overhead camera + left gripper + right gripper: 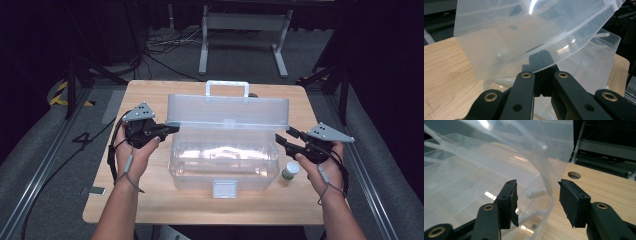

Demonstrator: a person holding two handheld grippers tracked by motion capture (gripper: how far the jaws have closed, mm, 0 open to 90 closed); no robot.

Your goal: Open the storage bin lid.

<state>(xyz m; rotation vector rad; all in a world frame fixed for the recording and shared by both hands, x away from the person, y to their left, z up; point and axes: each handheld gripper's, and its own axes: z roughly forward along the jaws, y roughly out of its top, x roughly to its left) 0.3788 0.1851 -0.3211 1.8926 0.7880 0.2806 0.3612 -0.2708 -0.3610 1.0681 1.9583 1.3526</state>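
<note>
Two grippers flank the clear box (pixel 223 162) at mid-frame: the left gripper (pixel 170 129) is clamped on the raised lid's (pixel 228 111) left edge. The right gripper (pixel 281 136) stands apart, gripping nothing, by the lid's right edge; beside it lower right sits a small bottle (pixel 290 170).

Both forearms reach in from the near edge, a gripper in each hand.
The left gripper (pixel 167 130) points inward, its jaws closed together; the right gripper (pixel 284 138) also points inward, jaws standing apart with nothing pressed between the pads (pixel 512 195).
</note>
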